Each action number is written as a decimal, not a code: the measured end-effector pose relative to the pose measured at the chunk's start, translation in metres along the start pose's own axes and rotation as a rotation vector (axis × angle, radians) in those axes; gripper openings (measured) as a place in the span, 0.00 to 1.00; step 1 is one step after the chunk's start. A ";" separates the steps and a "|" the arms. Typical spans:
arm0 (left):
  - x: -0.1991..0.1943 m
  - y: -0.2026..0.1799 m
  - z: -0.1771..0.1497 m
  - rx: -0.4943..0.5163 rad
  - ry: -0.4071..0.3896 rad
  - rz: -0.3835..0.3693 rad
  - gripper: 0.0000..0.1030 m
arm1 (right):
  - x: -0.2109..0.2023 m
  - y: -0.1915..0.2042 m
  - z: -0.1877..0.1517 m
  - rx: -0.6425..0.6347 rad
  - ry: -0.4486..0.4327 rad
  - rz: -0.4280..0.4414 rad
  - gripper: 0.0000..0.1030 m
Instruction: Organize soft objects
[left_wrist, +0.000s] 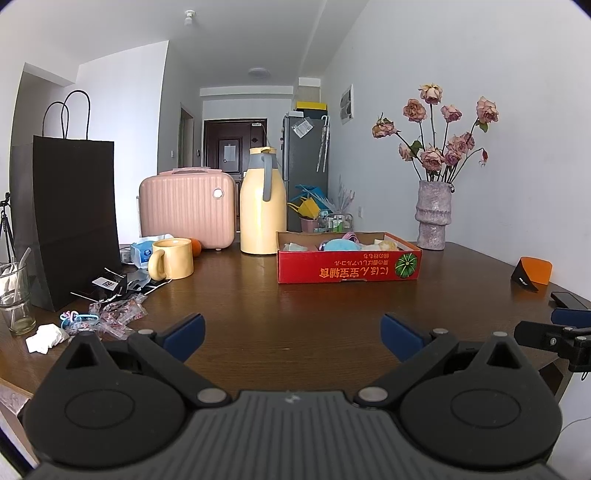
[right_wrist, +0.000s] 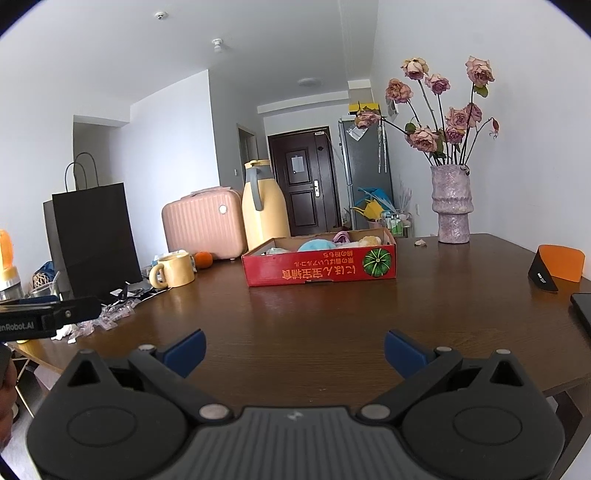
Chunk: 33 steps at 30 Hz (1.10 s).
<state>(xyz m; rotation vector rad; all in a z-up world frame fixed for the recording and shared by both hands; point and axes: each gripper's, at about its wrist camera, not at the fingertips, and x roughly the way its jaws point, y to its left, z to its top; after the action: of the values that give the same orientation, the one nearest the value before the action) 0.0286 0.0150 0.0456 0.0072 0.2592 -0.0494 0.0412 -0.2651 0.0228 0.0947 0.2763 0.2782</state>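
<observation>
A red cardboard box (left_wrist: 349, 267) sits on the brown table, far middle, holding several soft items, among them a light blue one (left_wrist: 338, 244) and a pale yellow one (left_wrist: 388, 244). The box also shows in the right wrist view (right_wrist: 319, 271), with the blue item (right_wrist: 314, 245) inside. My left gripper (left_wrist: 293, 334) is open and empty, low over the near table. My right gripper (right_wrist: 293, 349) is open and empty, beside it to the right. Each gripper's side shows at the edge of the other's view.
On the left stand a black paper bag (left_wrist: 70, 221), a pink case (left_wrist: 186, 210), a yellow jug (left_wrist: 262, 206), a yellow mug (left_wrist: 173, 258) and small wrappers (left_wrist: 118, 314). A vase of dried roses (left_wrist: 434, 214) stands back right. An orange-black object (left_wrist: 533, 275) lies right.
</observation>
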 end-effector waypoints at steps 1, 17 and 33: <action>0.000 0.000 0.000 0.000 0.001 -0.001 1.00 | 0.000 0.000 0.000 0.000 0.001 -0.001 1.00; 0.002 0.000 -0.001 0.006 0.005 -0.005 1.00 | 0.000 0.005 -0.003 -0.023 -0.001 -0.021 1.00; 0.001 0.001 -0.002 0.011 0.000 -0.011 1.00 | -0.005 0.001 -0.001 -0.003 -0.041 -0.033 1.00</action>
<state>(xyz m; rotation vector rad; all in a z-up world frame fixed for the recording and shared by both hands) 0.0292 0.0156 0.0436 0.0167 0.2586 -0.0617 0.0356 -0.2655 0.0231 0.0928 0.2362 0.2440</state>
